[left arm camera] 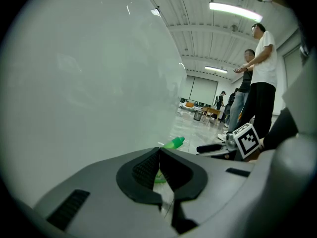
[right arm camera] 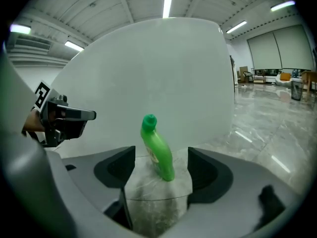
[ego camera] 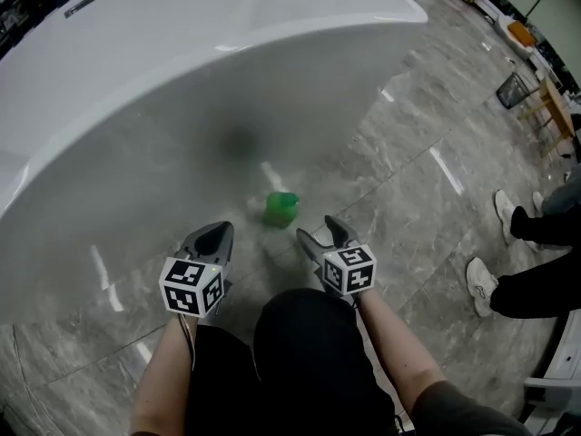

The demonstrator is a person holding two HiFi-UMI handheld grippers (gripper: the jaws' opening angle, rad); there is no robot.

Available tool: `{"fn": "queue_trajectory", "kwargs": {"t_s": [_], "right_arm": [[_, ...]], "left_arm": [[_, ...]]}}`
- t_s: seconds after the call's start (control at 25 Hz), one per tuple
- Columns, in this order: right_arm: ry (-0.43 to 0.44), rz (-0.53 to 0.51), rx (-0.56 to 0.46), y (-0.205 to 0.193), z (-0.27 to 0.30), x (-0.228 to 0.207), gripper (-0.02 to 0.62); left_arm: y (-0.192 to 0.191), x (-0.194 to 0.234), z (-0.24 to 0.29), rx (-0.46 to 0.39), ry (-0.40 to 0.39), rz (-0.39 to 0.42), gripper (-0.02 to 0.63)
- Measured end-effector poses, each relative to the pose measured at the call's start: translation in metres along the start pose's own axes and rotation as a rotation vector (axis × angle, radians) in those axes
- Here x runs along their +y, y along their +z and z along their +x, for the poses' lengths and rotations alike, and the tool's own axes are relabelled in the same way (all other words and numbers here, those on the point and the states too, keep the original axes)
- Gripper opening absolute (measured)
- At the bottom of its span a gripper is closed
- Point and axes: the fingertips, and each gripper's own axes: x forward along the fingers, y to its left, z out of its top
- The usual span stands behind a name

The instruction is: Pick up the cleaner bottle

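Note:
A green cleaner bottle stands upright on the grey marble floor, close to the side of the white bathtub. My right gripper hovers just short of it, open. In the right gripper view the bottle shows ahead between the two spread fingers, with the pads clear of it. My left gripper is to the left of the bottle, near the tub wall, with its jaws shut and empty. In the left gripper view the bottle's cap peeks out beyond the shut fingertips.
The bathtub's curved wall rises directly behind the bottle. At the right stands a person in dark trousers and white shoes. Two people stand on the far side. Chairs and a wire basket sit far off.

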Motion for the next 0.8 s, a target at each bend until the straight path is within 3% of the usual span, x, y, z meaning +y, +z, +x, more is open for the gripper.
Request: {"fn": "queue_trajectory", "kwargs": {"t_s": [0.28, 0.4, 0.56, 0.8], "right_arm": [[0.104, -0.051, 0.032, -0.015, 0.027, 0.008, 0.313], [0.11, -0.119, 0.035, -0.021, 0.045, 0.004, 0.313], [0.11, -0.156, 0.019, -0.023, 0.07, -0.003, 0.311], [0.184, -0.234, 0.045, -0.03, 0.097, 0.0, 0.313]], "left_arm": [[-0.013, 0.005, 0.015, -0.003, 0.02, -0.019, 0.015], [-0.019, 0.009, 0.025, 0.002, 0.016, -0.006, 0.015], [-0.017, 0.023, 0.037, -0.011, 0.033, -0.09, 0.015], [-0.014, 0.037, 0.06, 0.001, 0.08, -0.104, 0.015]]}}
